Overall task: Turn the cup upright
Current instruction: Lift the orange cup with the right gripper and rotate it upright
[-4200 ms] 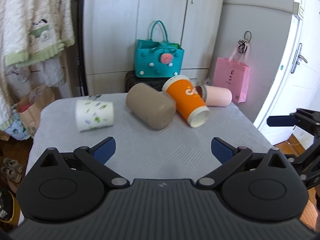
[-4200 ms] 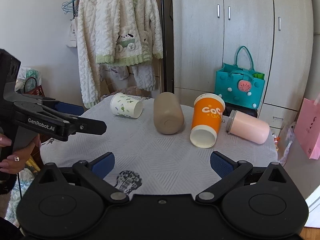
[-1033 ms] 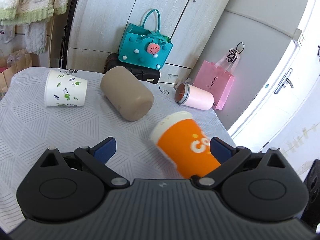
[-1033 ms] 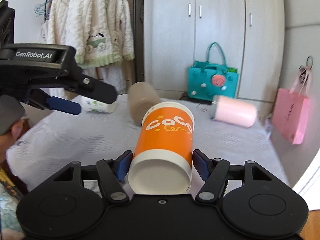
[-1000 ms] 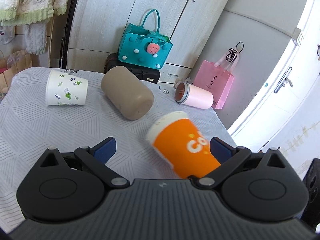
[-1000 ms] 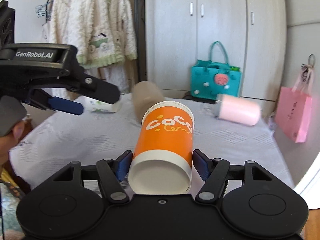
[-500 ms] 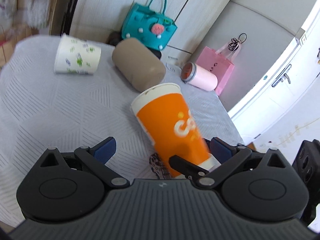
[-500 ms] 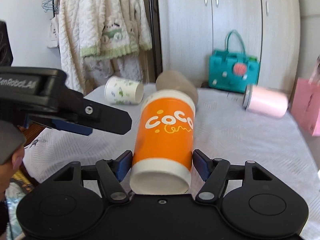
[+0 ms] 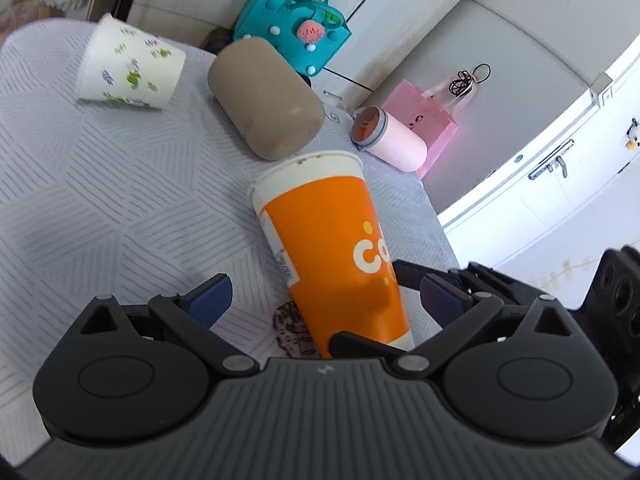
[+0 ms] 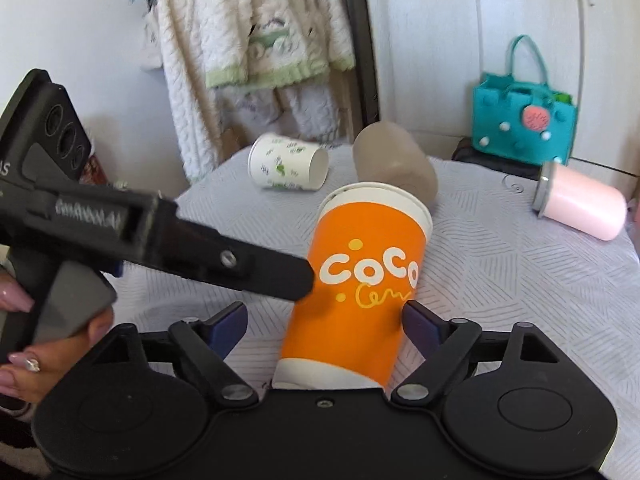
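Observation:
The orange paper cup (image 10: 362,284) stands mouth up, slightly tilted, on the grey tablecloth (image 10: 500,264). My right gripper (image 10: 325,326) is open, its blue pads a little apart from the cup's lower sides. The cup also shows in the left wrist view (image 9: 334,256), between the wide-open fingers of my left gripper (image 9: 324,294). One left finger (image 10: 224,260) reaches to the cup's left side; I cannot tell if it touches.
On the table lie a white paper cup with green print (image 9: 130,70), a tan cup (image 9: 266,98) and a pink tumbler (image 9: 390,138). A teal bag (image 9: 294,26) and a pink bag (image 9: 426,114) sit behind, by the wardrobe. The table's right edge is near the orange cup.
The right gripper has opened and let go of the orange cup, which now stands on the table. The left gripper has moved in around the cup.

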`<state>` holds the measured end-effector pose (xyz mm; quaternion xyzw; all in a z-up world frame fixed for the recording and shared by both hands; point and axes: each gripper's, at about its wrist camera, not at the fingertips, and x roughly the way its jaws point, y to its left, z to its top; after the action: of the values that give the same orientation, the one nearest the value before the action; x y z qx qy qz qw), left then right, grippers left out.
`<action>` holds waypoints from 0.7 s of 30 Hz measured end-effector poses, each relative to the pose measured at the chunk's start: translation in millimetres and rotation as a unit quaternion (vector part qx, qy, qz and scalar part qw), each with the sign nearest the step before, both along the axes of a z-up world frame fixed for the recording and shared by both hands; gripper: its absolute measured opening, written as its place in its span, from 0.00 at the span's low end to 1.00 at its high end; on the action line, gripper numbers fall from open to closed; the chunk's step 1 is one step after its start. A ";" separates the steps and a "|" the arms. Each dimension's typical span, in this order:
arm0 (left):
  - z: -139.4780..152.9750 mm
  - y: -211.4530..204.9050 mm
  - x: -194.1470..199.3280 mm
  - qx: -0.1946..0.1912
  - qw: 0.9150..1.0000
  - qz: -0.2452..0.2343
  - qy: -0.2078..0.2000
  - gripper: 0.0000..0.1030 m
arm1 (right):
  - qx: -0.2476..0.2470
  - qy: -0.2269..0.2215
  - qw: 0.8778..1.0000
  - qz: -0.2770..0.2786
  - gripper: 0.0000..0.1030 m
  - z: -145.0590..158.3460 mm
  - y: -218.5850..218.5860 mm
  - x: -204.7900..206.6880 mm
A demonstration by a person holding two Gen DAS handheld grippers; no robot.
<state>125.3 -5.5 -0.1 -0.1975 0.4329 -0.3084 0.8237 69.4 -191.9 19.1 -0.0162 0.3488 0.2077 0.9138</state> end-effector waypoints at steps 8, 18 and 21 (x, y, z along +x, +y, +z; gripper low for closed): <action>-10.3 -17.4 23.1 0.006 1.000 -0.004 0.013 0.94 | -0.007 0.053 0.998 0.019 0.87 -4.6 -10.1 34.3; -4.8 -23.9 25.5 -0.002 0.999 -0.032 -0.013 0.72 | 0.052 0.054 0.996 0.045 0.79 -10.0 -28.3 45.6; 7.5 -23.2 16.0 0.004 0.998 -0.033 -0.058 0.71 | 0.047 0.010 0.997 0.055 0.79 -3.8 -25.8 37.1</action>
<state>141.2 -28.7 7.4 -0.1615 0.3916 -0.3442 0.8379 106.5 -217.7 15.3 0.0092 0.3465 0.2739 0.8971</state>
